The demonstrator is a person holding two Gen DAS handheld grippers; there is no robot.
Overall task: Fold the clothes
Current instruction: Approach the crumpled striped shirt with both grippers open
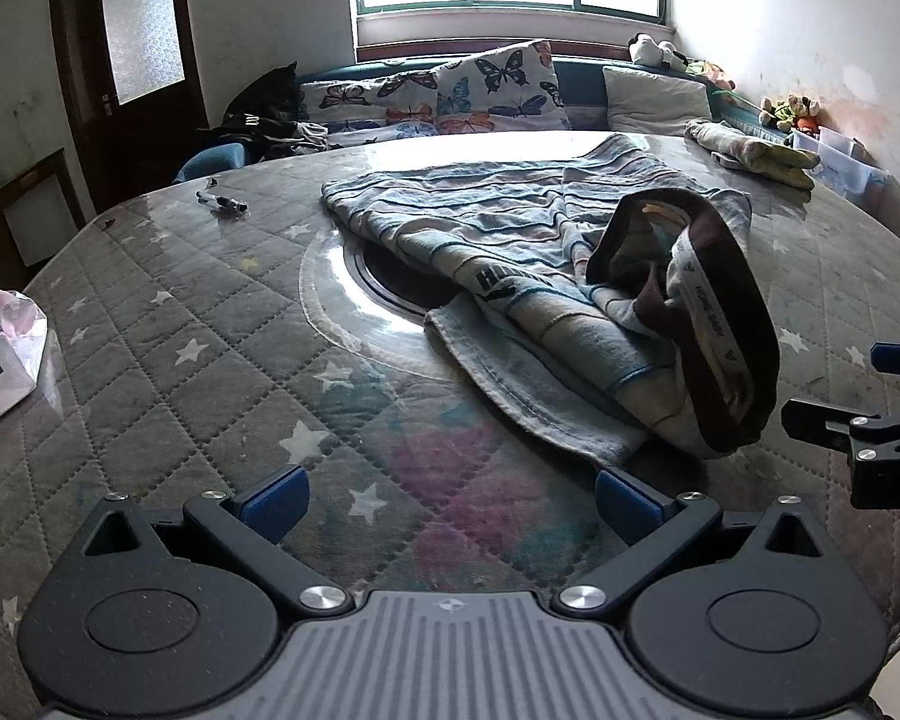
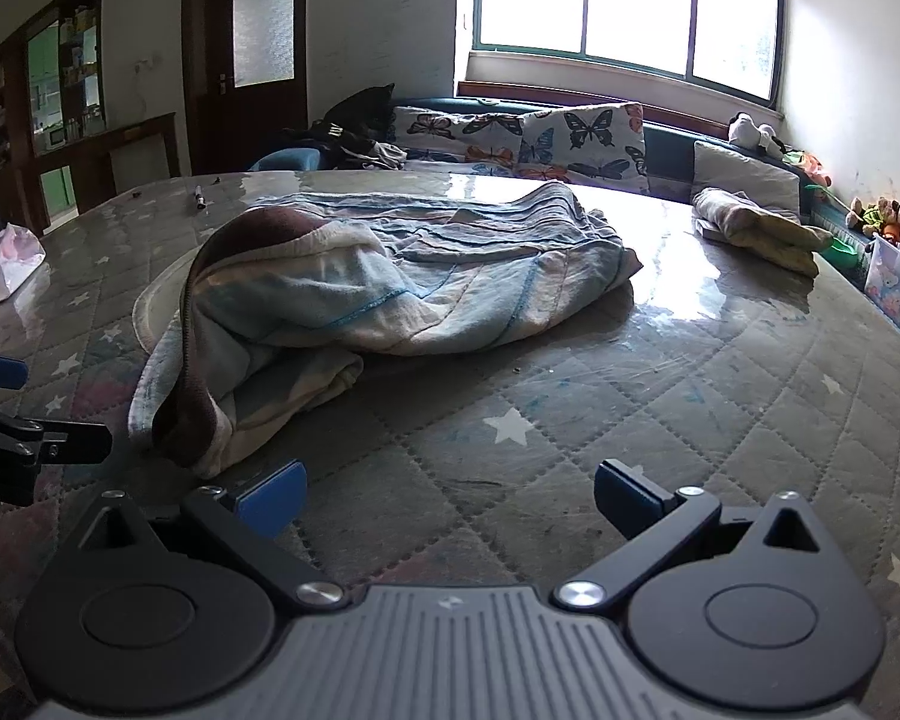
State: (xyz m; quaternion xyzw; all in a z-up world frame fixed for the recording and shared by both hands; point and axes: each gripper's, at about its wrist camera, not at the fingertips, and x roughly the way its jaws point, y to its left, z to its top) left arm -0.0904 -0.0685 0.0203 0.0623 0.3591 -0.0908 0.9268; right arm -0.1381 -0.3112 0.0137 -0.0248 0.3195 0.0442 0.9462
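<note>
The left gripper [image 1: 450,501] hovers low over the quilted star-print table [image 1: 168,324], its blue-padded jaws spread wide with nothing between them. Far off to the left of those jaws a white plastic bag [image 1: 3,354] sits at the table's edge, and well ahead and left lies a pen [image 1: 222,200]. The striped pale-blue garment [image 1: 510,252] is crumpled ahead and to the right of the left jaws, its near hem just beyond the right pad; the brown-trimmed waistband [image 1: 744,324] stands open in a loop on that side. Further right, the tips of the other gripper poke in from the frame's edge.

The right gripper [image 2: 447,495] is likewise wide open and empty above the table. From its view the garment [image 2: 402,282] lies ahead and to the left, its brown-edged end [image 2: 192,384] nearest the left pad, apart from it. Far ahead and right of the jaws a smaller folded cloth [image 2: 756,222] rests near the table's far rim, with butterfly cushions [image 2: 582,138] behind
</note>
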